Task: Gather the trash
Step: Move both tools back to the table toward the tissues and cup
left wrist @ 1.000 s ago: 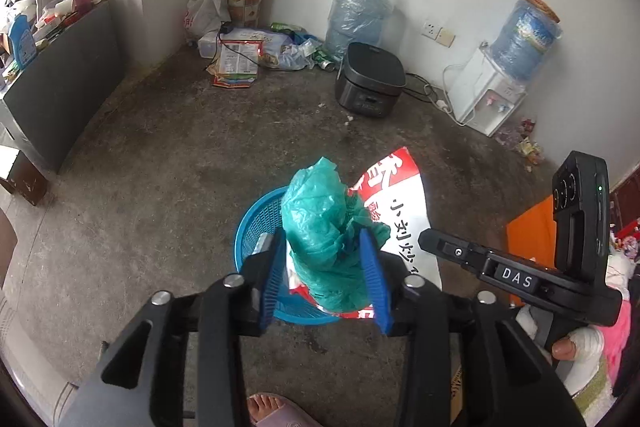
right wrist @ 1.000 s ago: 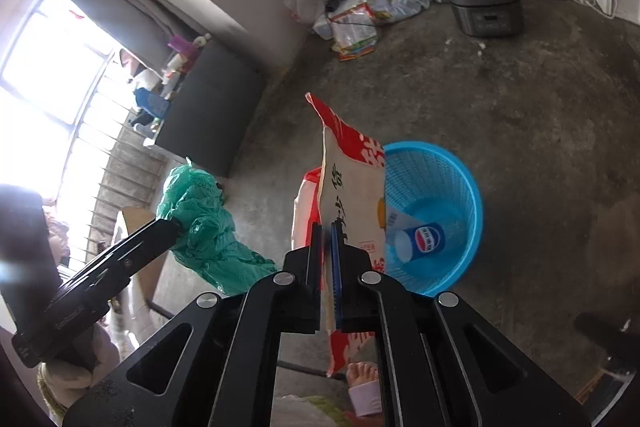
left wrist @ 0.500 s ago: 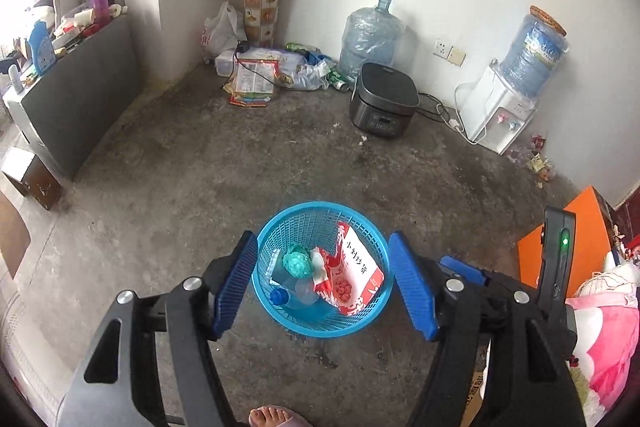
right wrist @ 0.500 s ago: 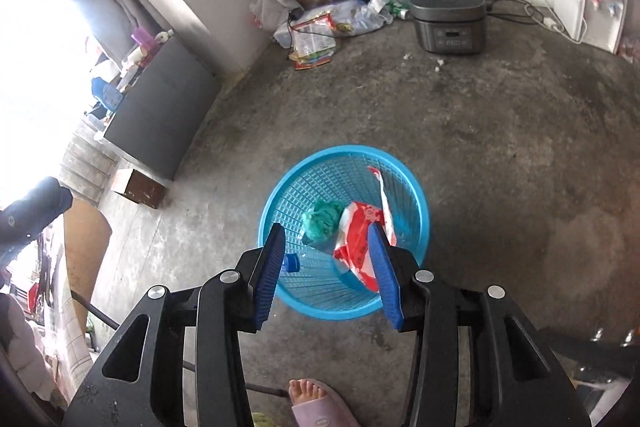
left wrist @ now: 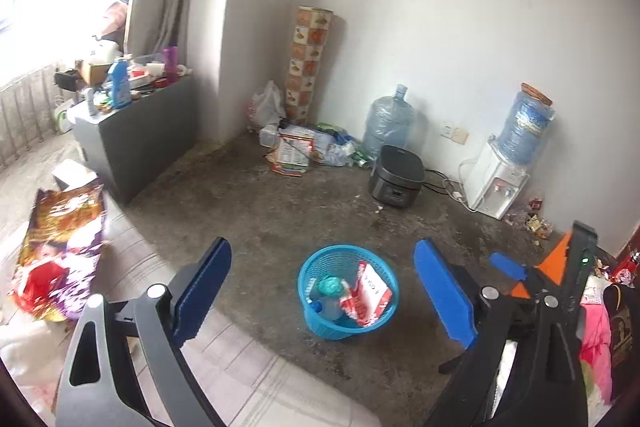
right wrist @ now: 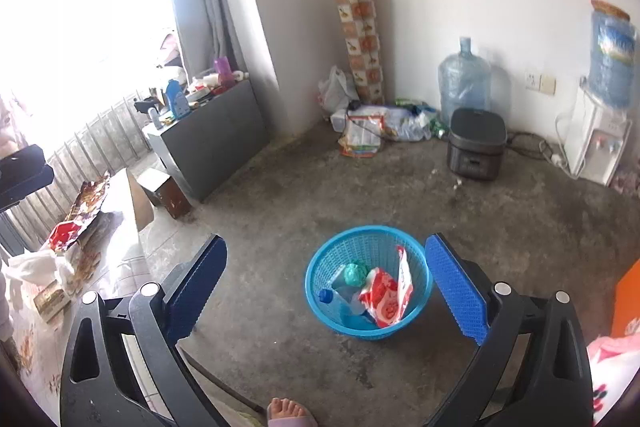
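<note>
A blue mesh basket [left wrist: 386, 307] [right wrist: 320, 267] stands on the concrete floor. In it lie a crumpled green bag [left wrist: 330, 285] [right wrist: 356, 272], a red-and-white wrapper [left wrist: 368, 294] [right wrist: 386, 297] and a plastic bottle with a blue cap [left wrist: 324, 307] [right wrist: 340, 301]. My left gripper [left wrist: 322, 285] is wide open and empty, raised well above the basket. My right gripper [right wrist: 326, 277] is wide open and empty too, also high above it. The right gripper's body shows at the right of the left wrist view [left wrist: 560, 291].
A table at the left holds a colourful bag [left wrist: 60, 247] [right wrist: 80, 219]. A grey cabinet [left wrist: 136, 143] stands by the window. A rice cooker [right wrist: 476, 143], water jugs [right wrist: 464, 79], a dispenser [right wrist: 596, 143] and a litter pile [right wrist: 376, 127] line the far wall. A bare foot [right wrist: 286, 413] is below.
Both grippers let go of the green bag and the red-and-white wrapper, which dropped into the basket. Both then rose and pulled back, jaws opening wider.
</note>
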{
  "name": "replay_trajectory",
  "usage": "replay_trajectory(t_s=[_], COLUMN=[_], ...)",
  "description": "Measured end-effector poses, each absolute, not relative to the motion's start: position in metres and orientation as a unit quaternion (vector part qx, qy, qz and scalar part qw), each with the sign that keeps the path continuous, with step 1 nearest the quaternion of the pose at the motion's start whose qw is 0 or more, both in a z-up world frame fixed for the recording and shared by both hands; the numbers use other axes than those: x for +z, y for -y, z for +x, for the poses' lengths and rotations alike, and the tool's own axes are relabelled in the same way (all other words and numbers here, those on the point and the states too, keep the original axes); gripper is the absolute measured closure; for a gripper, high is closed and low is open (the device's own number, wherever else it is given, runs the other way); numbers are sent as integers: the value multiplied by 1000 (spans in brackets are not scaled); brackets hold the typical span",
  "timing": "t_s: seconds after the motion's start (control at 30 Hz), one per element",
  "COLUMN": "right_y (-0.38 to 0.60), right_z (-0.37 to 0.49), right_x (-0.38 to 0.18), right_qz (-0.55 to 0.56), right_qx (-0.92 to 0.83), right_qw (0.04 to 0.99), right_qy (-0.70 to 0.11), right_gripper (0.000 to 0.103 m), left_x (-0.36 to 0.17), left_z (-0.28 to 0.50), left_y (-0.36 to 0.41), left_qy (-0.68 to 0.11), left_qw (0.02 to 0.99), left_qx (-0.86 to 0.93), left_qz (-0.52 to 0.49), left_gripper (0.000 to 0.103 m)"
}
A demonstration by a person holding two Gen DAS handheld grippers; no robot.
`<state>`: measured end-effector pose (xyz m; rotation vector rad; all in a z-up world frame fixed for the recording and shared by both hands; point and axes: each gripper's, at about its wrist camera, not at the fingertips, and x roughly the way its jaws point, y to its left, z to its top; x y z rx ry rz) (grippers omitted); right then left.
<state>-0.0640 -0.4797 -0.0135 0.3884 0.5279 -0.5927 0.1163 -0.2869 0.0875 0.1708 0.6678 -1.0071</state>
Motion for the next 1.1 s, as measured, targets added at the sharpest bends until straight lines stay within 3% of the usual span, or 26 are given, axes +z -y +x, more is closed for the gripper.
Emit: replay_trajectory(t_s=[0.33,0.57,0.67,0.87,1.03,1.1], right_y=[414,385,366,322,285,275], right_z=[-36,21,47,91,121,136], right_x=[33,39,38,31,16,3], right_qz=[162,225,246,273,256,263], right_qx=[-136,10,62,129,155,167], right_qw=[951,938,923,892,876,860], right_qy=[-224,-265,-288,-336,-379,-405], right_gripper=[11,31,35,36,38,45], left_x=[116,134,129,91,60,43], left_z=[121,119,119,140,138,135], left_y=[82,-43,-79,-105,-82,-67], left_qy=[-282,-255,-263,-324,-341,-363], left_qw=[900,946,949,925,903,887], left_qx=[-331,-198,-160,-165,-237,-268], left_qz=[15,-37,-64,-109,-108,-100], left_gripper=[12,12,19,45,52,54])
